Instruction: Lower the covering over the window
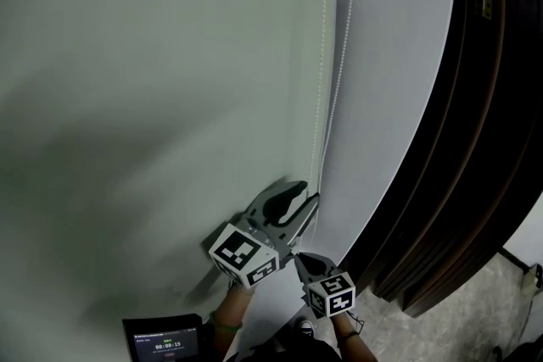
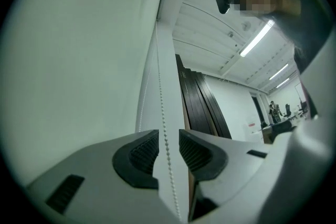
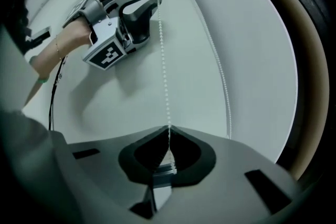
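Note:
The pale green roller blind (image 1: pixel 153 55) fills the left of the head view. Its white bead chain (image 1: pixel 344 55) hangs along its right edge. My left gripper (image 1: pixel 307 192) stands open and points up at the blind's edge. One chain strand (image 2: pixel 161 97) runs between its ribbed pads (image 2: pixel 144 155) without touching either. My right gripper (image 1: pixel 304 260) is just below and to the right of it. It (image 3: pixel 169 139) is shut on the same strand (image 3: pixel 164 81), which rises taut to my left gripper (image 3: pixel 152 0). The second strand (image 3: pixel 223 81) hangs free to the right.
Grey wall (image 1: pixel 390 55) lies right of the blind, then tall dark panels (image 1: pixel 475 140) reaching the floor. A small black screen (image 1: pixel 165 343) sits at the bottom edge. Ceiling light strips (image 2: pixel 257 39) and distant people (image 2: pixel 274 110) show in the left gripper view.

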`<state>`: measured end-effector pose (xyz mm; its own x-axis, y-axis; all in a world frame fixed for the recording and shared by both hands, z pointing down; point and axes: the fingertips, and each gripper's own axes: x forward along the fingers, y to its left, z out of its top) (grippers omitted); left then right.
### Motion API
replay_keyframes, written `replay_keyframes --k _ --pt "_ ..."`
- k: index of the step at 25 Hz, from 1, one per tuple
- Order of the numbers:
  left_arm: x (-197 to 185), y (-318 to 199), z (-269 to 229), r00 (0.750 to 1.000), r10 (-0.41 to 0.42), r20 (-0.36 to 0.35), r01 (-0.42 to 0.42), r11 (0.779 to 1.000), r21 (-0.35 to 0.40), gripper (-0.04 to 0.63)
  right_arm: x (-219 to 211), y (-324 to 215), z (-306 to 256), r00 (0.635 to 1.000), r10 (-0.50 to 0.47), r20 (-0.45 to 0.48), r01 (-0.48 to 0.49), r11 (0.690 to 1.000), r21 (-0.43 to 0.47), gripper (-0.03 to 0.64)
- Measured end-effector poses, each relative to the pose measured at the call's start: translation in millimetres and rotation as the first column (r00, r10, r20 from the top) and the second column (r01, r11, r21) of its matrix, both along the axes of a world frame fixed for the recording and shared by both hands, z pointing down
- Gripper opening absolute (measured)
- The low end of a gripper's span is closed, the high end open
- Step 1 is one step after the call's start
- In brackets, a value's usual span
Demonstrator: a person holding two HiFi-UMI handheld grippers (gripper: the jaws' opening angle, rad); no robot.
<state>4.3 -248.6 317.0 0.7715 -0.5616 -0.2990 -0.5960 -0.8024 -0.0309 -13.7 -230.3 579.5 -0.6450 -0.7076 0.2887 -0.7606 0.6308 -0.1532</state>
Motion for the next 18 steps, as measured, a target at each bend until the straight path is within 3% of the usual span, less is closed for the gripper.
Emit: replay_keyframes --k 3,4,5,9,13,16,18 --pt "-2 -5 4 0.999 -0.016 0.031 0.016 1.0 -0.003 0.106 -4 3 -1 1.0 -0.002 0.018 0.002 1.0 0.001 0.015" --pt "-3 -7 5 0.999 -0.013 0.029 0.014 1.0 -0.007 0.085 -5 3 -1 1.0 -0.002 0.027 0.002 1.0 0.001 0.015" --pt "-4 -8 6 1.0 -0.008 0.02 0.009 1.0 -0.016 0.022 -5 3 -2 0.999 -0.002 0.034 0.002 1.0 -0.001 0.015" --pt "-7 -10 4 0.999 0.018 -0.043 -0.02 0.998 -0.055 0.015 -6 4 -4 0.997 -0.013 0.07 0.014 1.0 -0.021 0.016" --pt "-13 -15 -2 0.997 -0.029 -0.074 0.027 0.999 -0.038 0.011 5 4 -7 0.996 -0.007 0.086 0.01 1.0 -0.027 0.017" --pt "-16 -15 -7 0.996 -0.054 -0.077 0.052 0.998 -0.027 0.011 15 6 -18 0.998 0.01 0.061 -0.009 1.0 -0.026 0.017" --pt "-12 -19 4 0.998 -0.055 -0.041 0.053 0.998 -0.041 0.011 24 0 -44 0.995 0.034 0.088 -0.038 0.999 0.034 0.018"
